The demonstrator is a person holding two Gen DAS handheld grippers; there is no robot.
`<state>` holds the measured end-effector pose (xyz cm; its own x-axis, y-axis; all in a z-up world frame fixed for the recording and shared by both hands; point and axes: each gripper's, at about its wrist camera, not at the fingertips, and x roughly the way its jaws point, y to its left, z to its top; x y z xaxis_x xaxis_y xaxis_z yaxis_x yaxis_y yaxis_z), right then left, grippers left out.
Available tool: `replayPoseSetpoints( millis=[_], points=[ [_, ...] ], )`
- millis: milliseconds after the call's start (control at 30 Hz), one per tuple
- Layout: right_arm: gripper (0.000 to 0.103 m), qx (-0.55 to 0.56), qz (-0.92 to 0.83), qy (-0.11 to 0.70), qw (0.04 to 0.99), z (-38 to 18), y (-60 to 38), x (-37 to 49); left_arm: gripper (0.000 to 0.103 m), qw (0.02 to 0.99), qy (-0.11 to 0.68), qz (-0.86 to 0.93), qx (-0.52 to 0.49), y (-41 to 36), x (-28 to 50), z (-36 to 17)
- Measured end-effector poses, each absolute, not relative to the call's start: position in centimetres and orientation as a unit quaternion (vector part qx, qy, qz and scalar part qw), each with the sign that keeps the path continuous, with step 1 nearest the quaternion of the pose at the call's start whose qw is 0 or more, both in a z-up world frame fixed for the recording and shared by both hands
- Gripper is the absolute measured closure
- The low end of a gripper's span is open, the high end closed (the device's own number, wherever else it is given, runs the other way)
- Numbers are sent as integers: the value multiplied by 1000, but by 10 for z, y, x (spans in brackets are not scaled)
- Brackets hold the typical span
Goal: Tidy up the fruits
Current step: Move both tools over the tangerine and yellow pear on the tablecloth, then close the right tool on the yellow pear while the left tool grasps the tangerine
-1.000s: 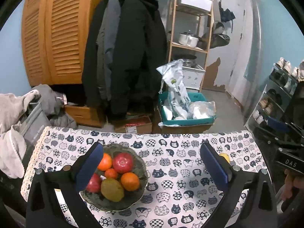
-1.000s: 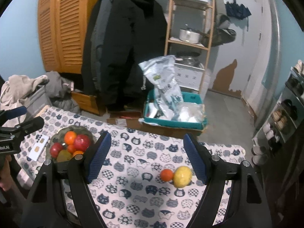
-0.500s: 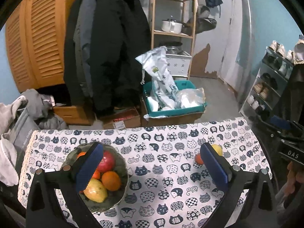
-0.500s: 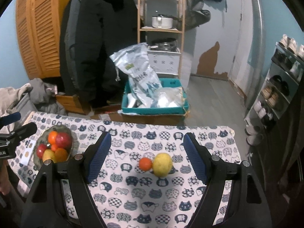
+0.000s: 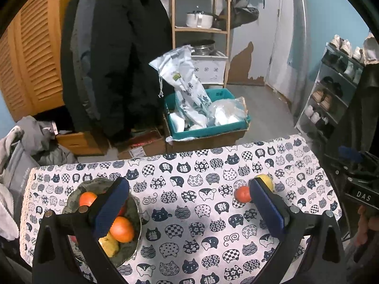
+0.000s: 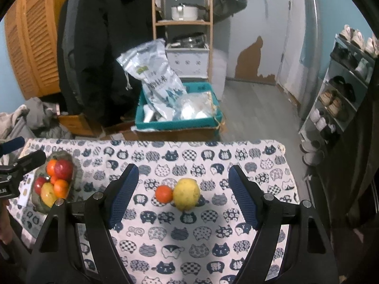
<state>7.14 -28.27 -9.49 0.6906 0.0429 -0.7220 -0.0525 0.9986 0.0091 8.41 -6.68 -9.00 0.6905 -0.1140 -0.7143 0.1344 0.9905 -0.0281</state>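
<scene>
Two loose fruits on the cat-print tablecloth (image 6: 189,248): a small orange (image 6: 164,193) touching a larger yellow lemon (image 6: 186,193), side by side toward the right half of the cloth. Seen through the right gripper (image 6: 183,197), framed between its blue pads and apart from both; jaws spread wide, nothing grasped. In the left wrist view, the same orange (image 5: 242,194) just beside the right-hand pad of the left gripper (image 5: 189,207), the lemon (image 5: 265,181) half hidden behind that pad. Left gripper likewise released, jaws wide and empty above the bare cloth (image 5: 189,213).

Well apart, near the left end of the table, a dark bowl (image 6: 75,172) heaped with fruit: oranges, red apples, a yellowish piece in front. In the left wrist view, bowl (image 5: 129,248) partly covered by the left-hand pad.

Beyond the table, a teal crate (image 6: 180,124) of plastic bags on the floor, dark coats (image 6: 104,35) hanging, a wooden shelf (image 6: 182,22) with a pot, a shoe rack (image 6: 343,82) at right.
</scene>
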Motion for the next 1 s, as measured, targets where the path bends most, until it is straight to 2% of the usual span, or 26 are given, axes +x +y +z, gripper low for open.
replayPoseSetpoints(
  millis=[667,1000],
  points=[
    [25,-3,18,519,854,-205,-288,139,1,878,475,-47,13,-93,151,-187],
    [25,37,21,575,817,-263,-293,172,1,862,504,-42,20,-102,178,-227]
  ],
)
